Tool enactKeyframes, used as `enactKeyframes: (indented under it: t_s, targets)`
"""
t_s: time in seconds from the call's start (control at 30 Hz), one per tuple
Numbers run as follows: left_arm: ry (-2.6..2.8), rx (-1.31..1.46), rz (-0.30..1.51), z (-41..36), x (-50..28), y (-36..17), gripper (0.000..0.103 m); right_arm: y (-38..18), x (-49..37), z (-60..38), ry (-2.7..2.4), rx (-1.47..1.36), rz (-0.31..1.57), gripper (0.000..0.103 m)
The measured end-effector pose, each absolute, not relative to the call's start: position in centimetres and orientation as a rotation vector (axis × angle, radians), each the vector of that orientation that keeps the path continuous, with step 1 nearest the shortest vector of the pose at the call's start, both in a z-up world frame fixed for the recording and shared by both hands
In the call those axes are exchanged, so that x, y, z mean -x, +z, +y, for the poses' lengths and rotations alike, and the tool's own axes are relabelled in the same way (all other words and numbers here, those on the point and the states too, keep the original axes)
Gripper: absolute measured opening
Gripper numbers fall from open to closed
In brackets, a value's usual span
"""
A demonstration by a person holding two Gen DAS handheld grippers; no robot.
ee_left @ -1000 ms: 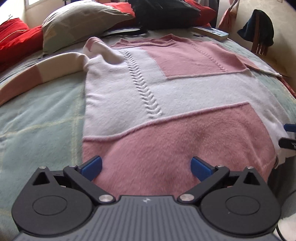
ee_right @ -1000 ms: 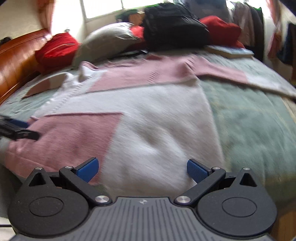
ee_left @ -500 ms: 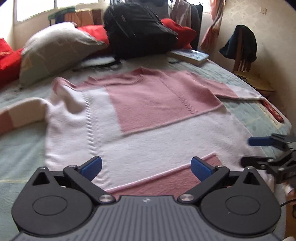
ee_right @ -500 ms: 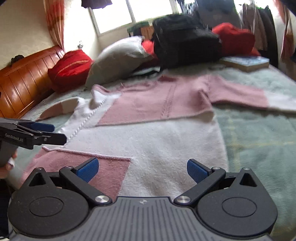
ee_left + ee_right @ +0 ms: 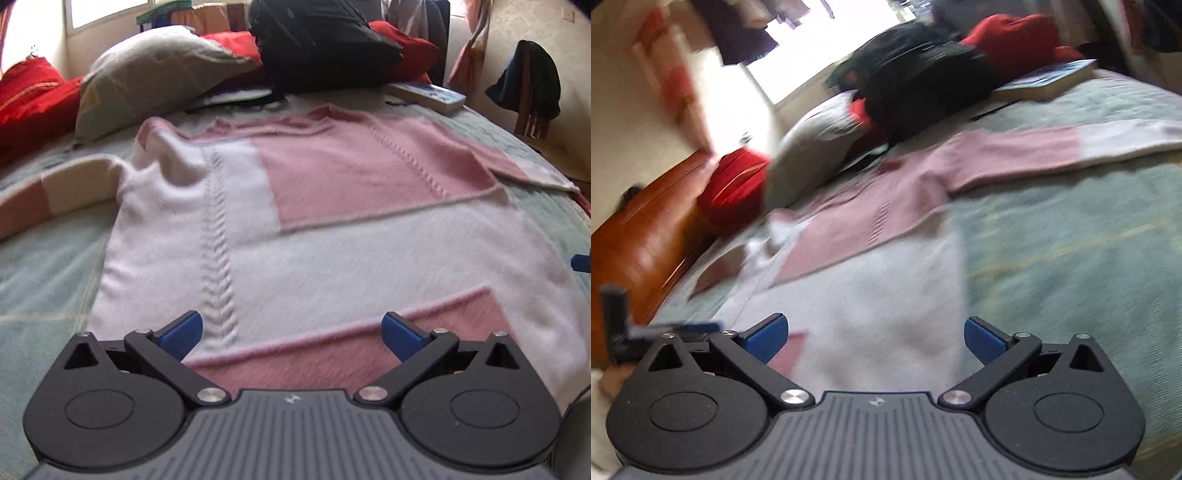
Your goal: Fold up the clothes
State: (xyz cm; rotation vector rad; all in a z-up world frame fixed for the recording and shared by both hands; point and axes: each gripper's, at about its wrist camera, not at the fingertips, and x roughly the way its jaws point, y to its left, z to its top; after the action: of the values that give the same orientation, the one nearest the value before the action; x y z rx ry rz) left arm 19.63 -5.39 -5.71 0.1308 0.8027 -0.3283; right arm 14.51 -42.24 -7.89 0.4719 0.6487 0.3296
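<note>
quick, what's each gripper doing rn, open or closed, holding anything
Left gripper: open, holding nothing, over the sweater hem.
Right gripper: open, holding nothing, over the sweater's right edge.

Sunlit window point(image 5: 107, 11) behind a pillow-piled bed point(image 5: 44, 280), wooden headboard point(image 5: 639, 236), curtain point(image 5: 469, 62), chair point(image 5: 532, 118) by the wall.

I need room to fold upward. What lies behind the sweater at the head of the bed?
Behind the sweater sit a grey pillow, red cushions, a black bag and a book. The bag hides whatever is behind it.
</note>
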Motion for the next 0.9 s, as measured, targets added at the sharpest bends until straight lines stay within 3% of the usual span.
enactKeyframes:
  t_s: [0.4,0.9]
  targets:
    - [-0.492,-0.218,0.748,-12.9,-18.1,-4.9,0.102,-8.8,-18.9,-50.9,0.174,-0.55,0.609,0.103]
    - [-0.512,-0.261,0.771,-14.3,-17.8,-5.7,0.102,-12.2,-28.4,-59.1,0.099,-0.876,0.534,0.103]
